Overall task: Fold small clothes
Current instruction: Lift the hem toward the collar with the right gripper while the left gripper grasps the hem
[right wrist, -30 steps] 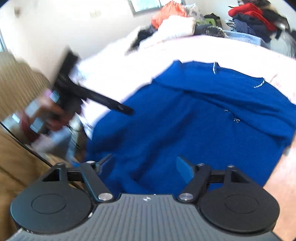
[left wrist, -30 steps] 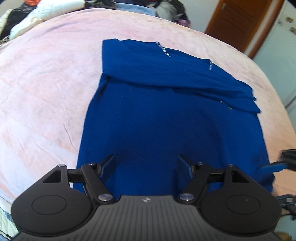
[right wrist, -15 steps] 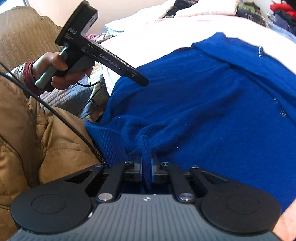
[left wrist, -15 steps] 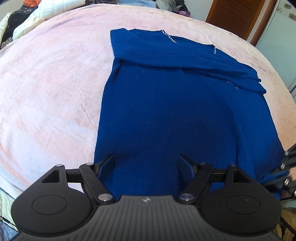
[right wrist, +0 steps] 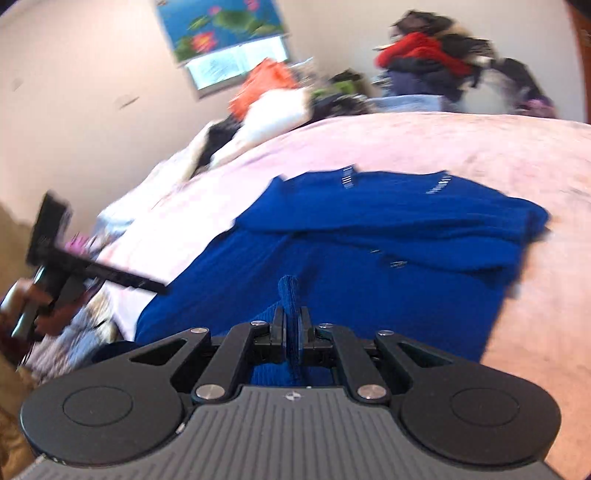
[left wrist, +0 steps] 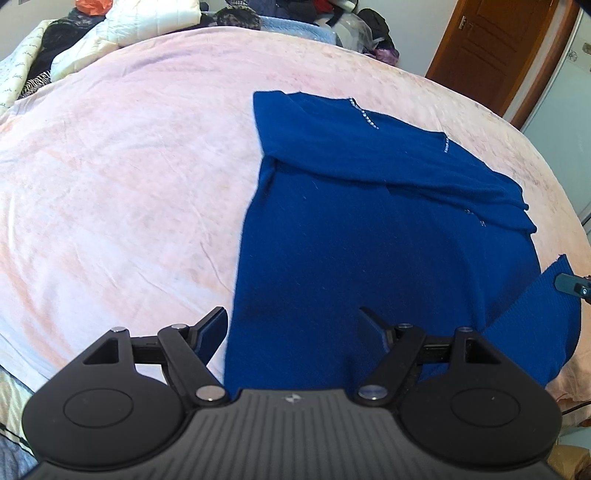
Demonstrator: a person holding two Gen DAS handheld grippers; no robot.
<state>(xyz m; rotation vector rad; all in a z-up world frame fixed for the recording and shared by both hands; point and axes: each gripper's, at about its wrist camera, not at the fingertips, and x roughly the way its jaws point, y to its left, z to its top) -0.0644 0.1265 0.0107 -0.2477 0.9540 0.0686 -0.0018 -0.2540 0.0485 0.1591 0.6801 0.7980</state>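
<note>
A dark blue sweater [left wrist: 369, 229] lies flat on a pink blanket [left wrist: 129, 184], its sleeves folded across the top. My left gripper [left wrist: 295, 328] is open over the sweater's near left hem edge, holding nothing. My right gripper [right wrist: 292, 325] is shut on the ribbed hem of the blue sweater [right wrist: 369, 258] and lifts that corner; the raised corner [left wrist: 535, 325] shows at the right of the left wrist view. The left gripper [right wrist: 92, 273] also shows at the left of the right wrist view.
Piles of clothes and bedding [left wrist: 110, 22] lie along the far side of the bed. A brown door [left wrist: 491, 48] stands at the back right. More heaped clothes [right wrist: 424, 66] and a window [right wrist: 236, 62] show beyond the bed.
My right gripper closed on the hem's right corner and has lifted it up and inward. My left gripper shifted left toward the hem's left edge, still open.
</note>
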